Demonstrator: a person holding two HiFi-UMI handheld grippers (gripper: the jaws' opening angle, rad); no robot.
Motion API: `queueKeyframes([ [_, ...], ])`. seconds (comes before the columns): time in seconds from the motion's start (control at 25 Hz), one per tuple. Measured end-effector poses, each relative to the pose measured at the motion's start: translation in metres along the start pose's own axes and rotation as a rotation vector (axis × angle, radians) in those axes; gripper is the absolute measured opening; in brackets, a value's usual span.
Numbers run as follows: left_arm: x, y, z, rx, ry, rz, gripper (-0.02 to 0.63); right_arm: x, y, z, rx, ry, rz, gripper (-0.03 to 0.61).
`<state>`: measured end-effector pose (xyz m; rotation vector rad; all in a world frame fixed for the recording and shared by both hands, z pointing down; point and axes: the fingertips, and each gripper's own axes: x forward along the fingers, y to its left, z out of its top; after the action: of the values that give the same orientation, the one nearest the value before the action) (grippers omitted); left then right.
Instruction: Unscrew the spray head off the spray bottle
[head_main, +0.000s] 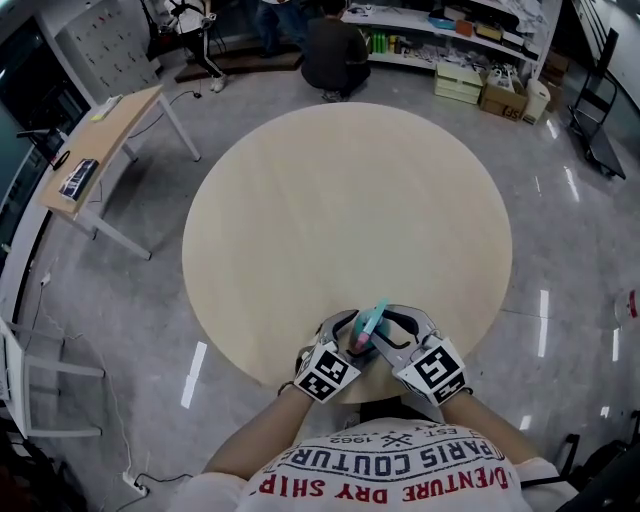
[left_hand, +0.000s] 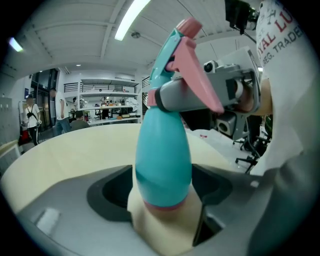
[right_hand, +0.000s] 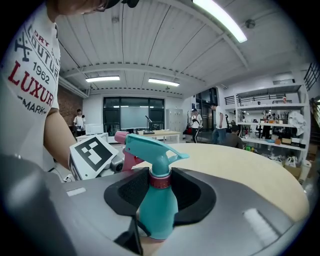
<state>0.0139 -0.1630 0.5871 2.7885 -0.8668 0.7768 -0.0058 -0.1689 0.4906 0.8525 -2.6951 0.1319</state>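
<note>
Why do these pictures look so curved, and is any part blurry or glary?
Head view: the fisheye lens bends the room's edges, and white glare streaks the glossy floor. Left gripper view: strong barrel curve, dark corners, and the spray bottle is soft up close. Right gripper view: sharper, with a bright ceiling light.

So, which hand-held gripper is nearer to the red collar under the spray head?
The right. The right hand-held gripper has its jaws closed on the red collar; the left hand-held gripper stands open around the spray bottle, lower down its body.
</note>
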Motion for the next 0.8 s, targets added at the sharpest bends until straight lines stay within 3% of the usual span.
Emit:
queueKeyframes([
  [0.16,0.004,-0.001,0.001,0.018,-0.008,-0.027,0.356,0.0,-0.001,-0.001,0.017,-0.011,0.015,0.135],
  [0.28,0.004,-0.002,0.001,0.051,-0.003,-0.075,0.353,-0.001,0.001,-0.001,0.006,-0.018,0.078,0.133],
  [0.36,0.002,-0.002,0.0,0.085,0.011,-0.135,0.353,0.0,0.004,-0.001,-0.029,-0.018,0.183,0.133],
  [0.6,-0.005,-0.011,-0.008,0.268,0.087,-0.394,0.351,-0.003,0.02,-0.002,-0.186,0.032,0.657,0.132],
  [0.68,-0.006,-0.01,-0.01,0.293,0.108,-0.445,0.351,-0.002,0.021,-0.002,-0.179,0.052,0.725,0.133],
  [0.8,-0.007,-0.007,-0.008,0.273,0.104,-0.436,0.351,0.001,0.016,0.001,-0.132,0.048,0.693,0.135],
])
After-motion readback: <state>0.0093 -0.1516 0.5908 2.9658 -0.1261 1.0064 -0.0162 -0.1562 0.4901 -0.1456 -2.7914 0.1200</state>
